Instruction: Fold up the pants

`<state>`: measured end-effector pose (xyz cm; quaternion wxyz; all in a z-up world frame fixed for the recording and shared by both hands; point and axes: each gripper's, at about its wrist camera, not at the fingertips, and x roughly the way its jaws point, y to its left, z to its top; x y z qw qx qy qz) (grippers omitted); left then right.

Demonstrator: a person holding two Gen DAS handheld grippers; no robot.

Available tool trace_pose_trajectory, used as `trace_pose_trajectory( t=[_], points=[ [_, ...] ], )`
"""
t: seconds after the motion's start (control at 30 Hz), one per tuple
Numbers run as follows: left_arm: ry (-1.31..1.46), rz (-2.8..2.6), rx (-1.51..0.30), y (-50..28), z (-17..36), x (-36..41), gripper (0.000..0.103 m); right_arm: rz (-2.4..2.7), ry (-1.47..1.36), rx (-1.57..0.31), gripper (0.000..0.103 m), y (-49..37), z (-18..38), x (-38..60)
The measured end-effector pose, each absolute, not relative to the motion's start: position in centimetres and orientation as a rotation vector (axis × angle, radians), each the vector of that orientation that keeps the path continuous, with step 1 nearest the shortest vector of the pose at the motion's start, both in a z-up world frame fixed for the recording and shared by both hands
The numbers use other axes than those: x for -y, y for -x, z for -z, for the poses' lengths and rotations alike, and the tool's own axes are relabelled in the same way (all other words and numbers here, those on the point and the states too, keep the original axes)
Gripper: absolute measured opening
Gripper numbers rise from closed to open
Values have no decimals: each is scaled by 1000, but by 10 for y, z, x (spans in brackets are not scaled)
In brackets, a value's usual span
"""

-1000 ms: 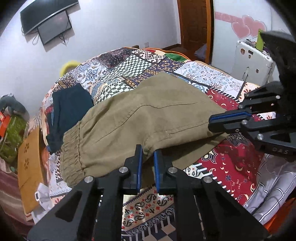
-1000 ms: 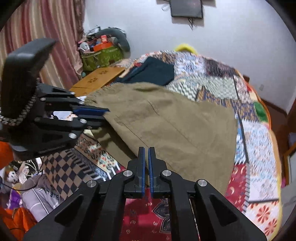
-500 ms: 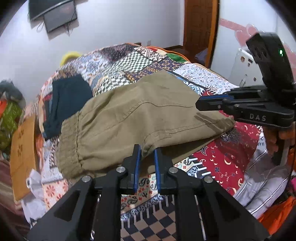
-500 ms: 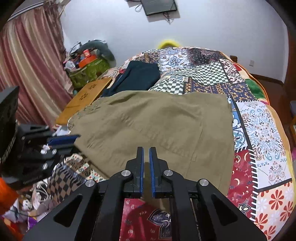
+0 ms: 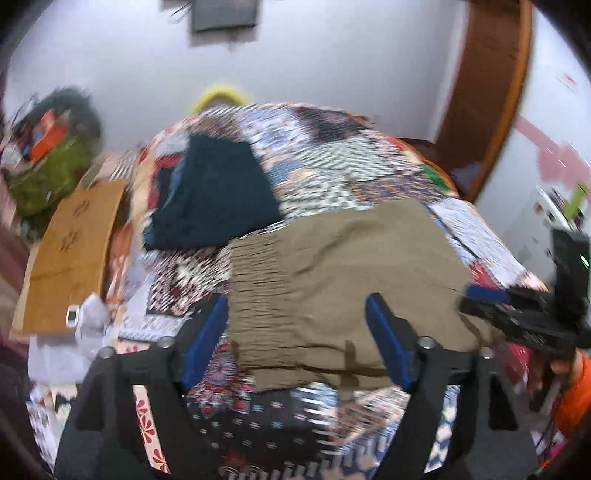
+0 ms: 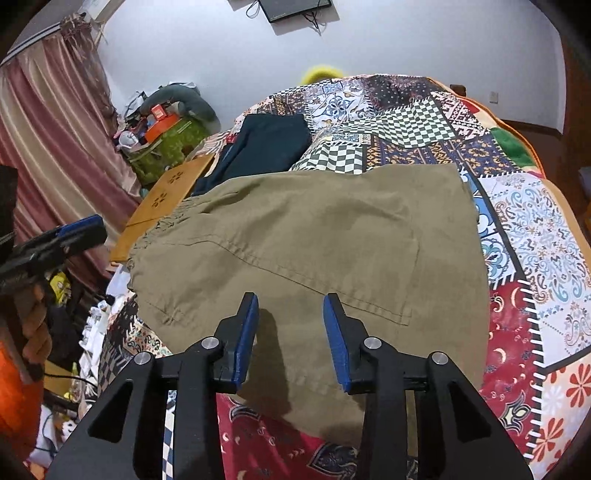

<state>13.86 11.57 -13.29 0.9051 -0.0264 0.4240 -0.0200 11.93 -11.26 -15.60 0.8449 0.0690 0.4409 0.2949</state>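
Note:
Khaki pants lie folded flat on the patchwork bedspread, elastic waistband toward the left edge. They also show in the blurred left wrist view. My left gripper is open wide and empty, hovering over the near waistband side of the pants. My right gripper is open and empty, just above the near edge of the pants. Each gripper shows at the edge of the other's view: the right one and the left one.
A dark folded garment lies on the bed beyond the pants. A wooden board leans beside the bed at left. A green cluttered bag and a curtain stand at left. A screen hangs on the far wall.
Both grippers have opened and let go of the pants, which now lie flat. The left gripper has swung left toward the waistband; its view is motion-blurred.

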Motion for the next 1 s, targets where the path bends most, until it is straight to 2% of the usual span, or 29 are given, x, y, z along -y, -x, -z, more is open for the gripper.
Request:
trace_pose_trajectory(
  t=[0.07, 0.2, 0.27, 0.3, 0.37, 0.4, 0.47, 0.5, 0.53, 0.73, 1.0],
  points=[
    [123, 31, -924, -148, 144, -132, 81, -619, -136, -936, 39, -120, 158, 110],
    [237, 54, -1022, -160, 175, -146, 81, -623, -110, -973, 39, -121, 169, 106],
    [240, 62, -1039, -162, 185, -143, 78, -623, -93, -991, 40, -121, 175, 104],
    [232, 68, -1037, -160, 188, -140, 68, -624, -85, -991, 40, -120, 177, 105],
    [208, 65, -1022, -158, 189, -135, 61, -626, -63, -988, 41, -117, 177, 105],
    [189, 56, -1002, -156, 186, -132, 49, -627, -54, -988, 41, -116, 177, 106],
    [124, 29, -966, -153, 178, -126, 45, -627, -35, -987, 42, -114, 178, 107],
    [109, 35, -943, -150, 173, -125, 39, -628, -32, -988, 42, -113, 178, 108],
    [86, 26, -928, -148, 168, -123, 6, -626, -33, -991, 42, -112, 179, 110],
    [54, 54, -918, -136, 153, -121, 7, -607, -73, -1024, 42, -113, 183, 126],
    [51, -9, -1028, -133, 195, -127, 9, -531, -63, -1043, 42, -106, 191, 153]
  ],
)
